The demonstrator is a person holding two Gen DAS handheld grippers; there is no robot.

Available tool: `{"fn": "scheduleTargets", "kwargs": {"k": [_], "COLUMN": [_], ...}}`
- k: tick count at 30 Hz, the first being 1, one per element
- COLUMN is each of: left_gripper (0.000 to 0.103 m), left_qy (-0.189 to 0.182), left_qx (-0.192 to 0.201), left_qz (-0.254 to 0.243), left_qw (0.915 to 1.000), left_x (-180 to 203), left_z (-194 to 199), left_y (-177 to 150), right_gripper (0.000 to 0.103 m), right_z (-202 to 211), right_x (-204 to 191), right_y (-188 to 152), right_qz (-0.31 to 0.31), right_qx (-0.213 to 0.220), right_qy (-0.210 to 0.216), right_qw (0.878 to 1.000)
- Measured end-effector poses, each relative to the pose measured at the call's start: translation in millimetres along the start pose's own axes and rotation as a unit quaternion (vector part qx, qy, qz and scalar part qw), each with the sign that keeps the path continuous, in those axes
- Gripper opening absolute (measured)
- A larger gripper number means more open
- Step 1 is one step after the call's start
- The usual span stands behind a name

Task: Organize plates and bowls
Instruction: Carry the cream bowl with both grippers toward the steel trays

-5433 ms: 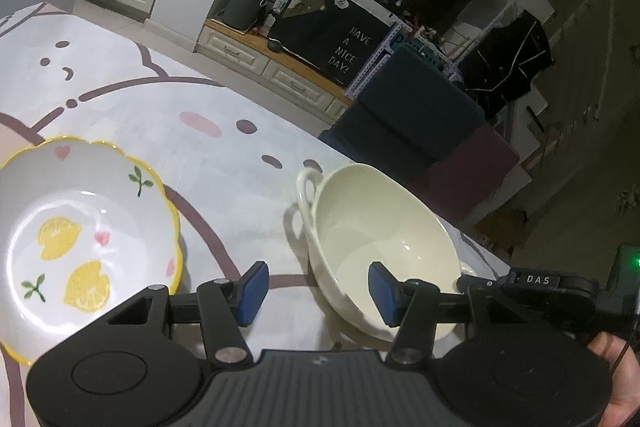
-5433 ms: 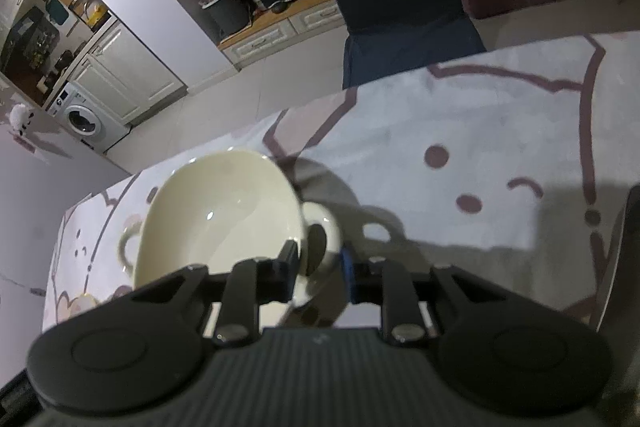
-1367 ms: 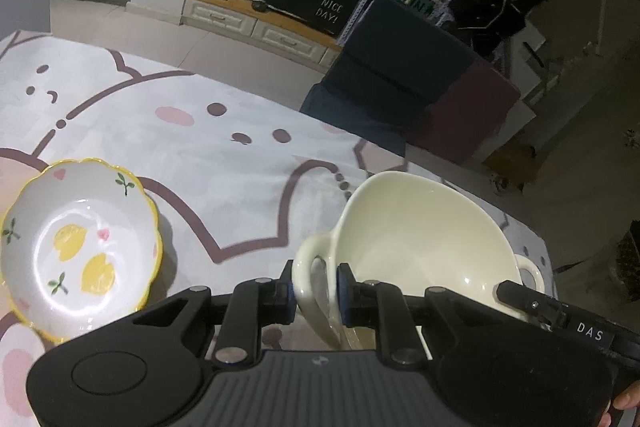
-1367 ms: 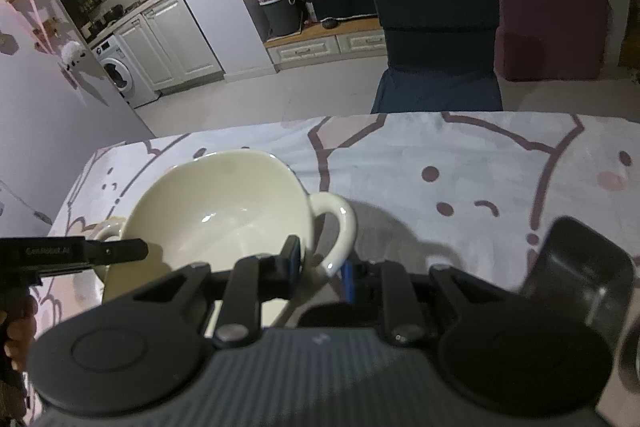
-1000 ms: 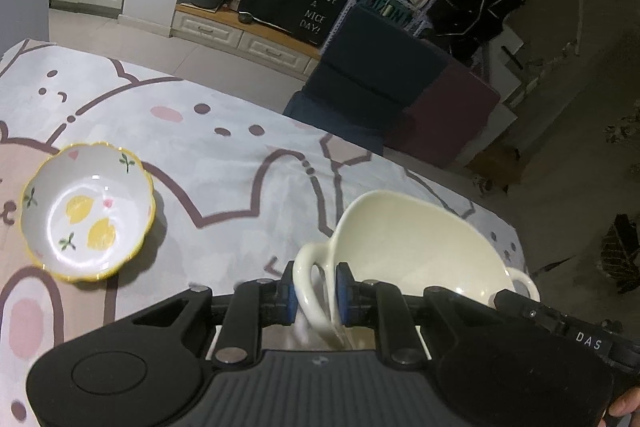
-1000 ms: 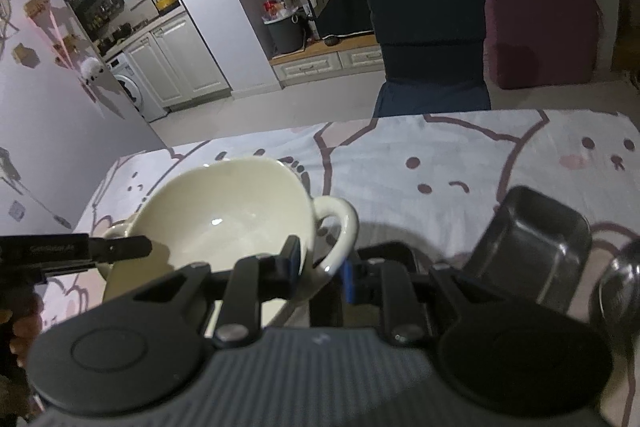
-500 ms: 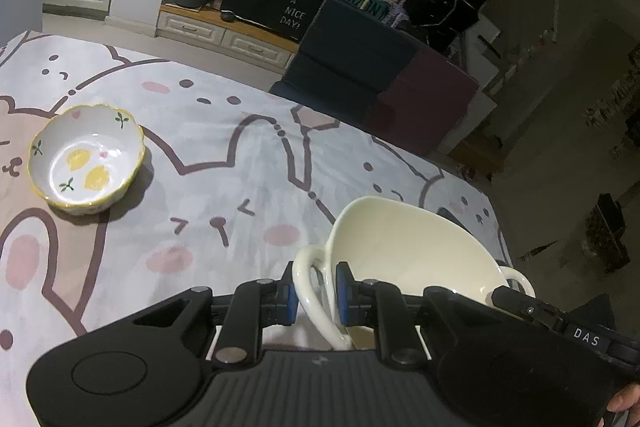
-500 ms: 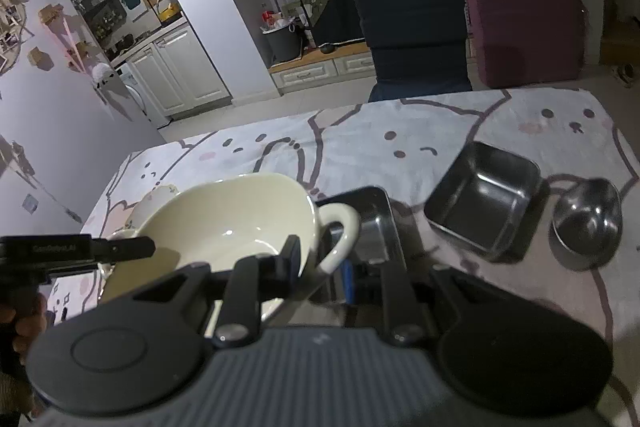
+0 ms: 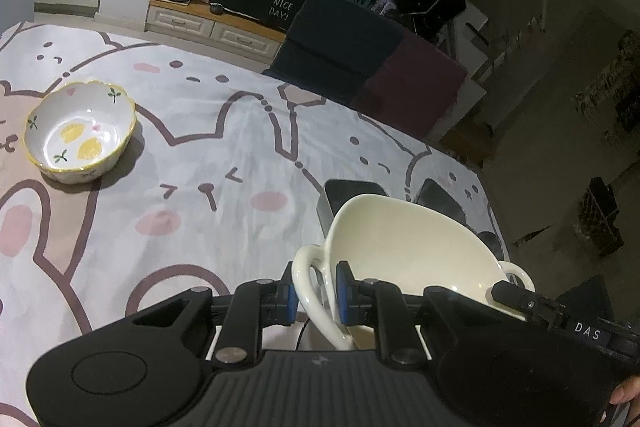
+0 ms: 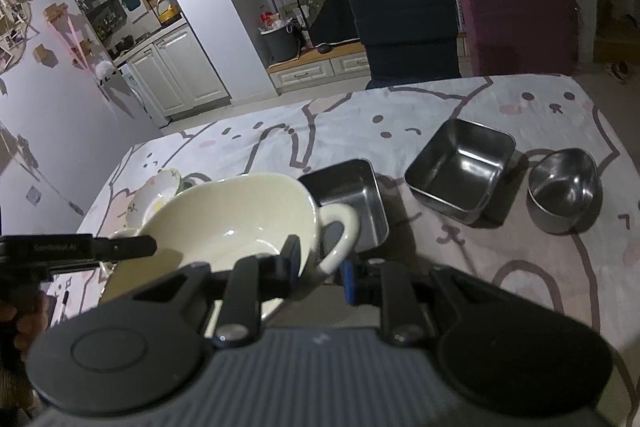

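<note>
A cream two-handled bowl (image 9: 404,243) is held in the air between both grippers. My left gripper (image 9: 316,293) is shut on its left handle. My right gripper (image 10: 320,261) is shut on its right handle, and the cream bowl (image 10: 224,223) fills the left of the right wrist view. A white bowl with lemon pattern (image 9: 80,131) sits on the table at the far left; it also shows behind the cream bowl in the right wrist view (image 10: 156,193). A steel rectangular tray (image 10: 352,195) lies just under and beyond the cream bowl.
A square steel container (image 10: 460,167) and a round steel bowl (image 10: 564,187) stand on the right of the cartoon-print tablecloth (image 9: 224,155). Dark chairs (image 10: 404,31) stand beyond the far table edge. The table's right edge is close to the steel bowl.
Both grippers have lifted the cream bowl and carried it to the right. The lemon bowl has fallen away to the left and the steel containers have come into view.
</note>
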State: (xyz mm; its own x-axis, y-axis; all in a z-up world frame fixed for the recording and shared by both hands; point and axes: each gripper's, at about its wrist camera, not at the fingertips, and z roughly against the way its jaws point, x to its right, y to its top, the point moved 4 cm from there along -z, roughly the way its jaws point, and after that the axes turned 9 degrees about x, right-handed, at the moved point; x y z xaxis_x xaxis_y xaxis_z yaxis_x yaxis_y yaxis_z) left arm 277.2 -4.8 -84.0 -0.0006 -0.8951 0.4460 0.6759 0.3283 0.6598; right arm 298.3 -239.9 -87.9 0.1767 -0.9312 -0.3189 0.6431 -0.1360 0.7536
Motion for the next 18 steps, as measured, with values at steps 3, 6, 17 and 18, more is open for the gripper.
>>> {"fn": "scheduleTargets", "kwargs": {"k": [3, 6, 17, 18], "left_gripper": [0.020, 0.020, 0.020, 0.020], "left_qy": [-0.001, -0.003, -0.010, -0.011], "left_qx": [-0.003, -0.006, -0.019, -0.022], "left_qz": [-0.001, -0.002, 0.001, 0.001], "left_qw": [1.0000, 1.0000, 0.9998, 0.9997], "left_x": [0, -1, -1, -1], "left_z": [-1, -2, -7, -8], "left_y": [-4, -10, -32, -34], "right_gripper": [0.026, 0.026, 0.026, 0.026], "right_z": [1, 3, 15, 16], "right_x": [1, 2, 8, 10], "right_y": [-3, -6, -23, -24], "right_qz": [-0.001, 0.000, -0.003, -0.004], "right_qx": [-0.003, -0.004, -0.016, -0.018], "right_qy": [-0.001, -0.002, -0.007, -0.008], "right_qw": [1.000, 1.000, 1.000, 1.000]}}
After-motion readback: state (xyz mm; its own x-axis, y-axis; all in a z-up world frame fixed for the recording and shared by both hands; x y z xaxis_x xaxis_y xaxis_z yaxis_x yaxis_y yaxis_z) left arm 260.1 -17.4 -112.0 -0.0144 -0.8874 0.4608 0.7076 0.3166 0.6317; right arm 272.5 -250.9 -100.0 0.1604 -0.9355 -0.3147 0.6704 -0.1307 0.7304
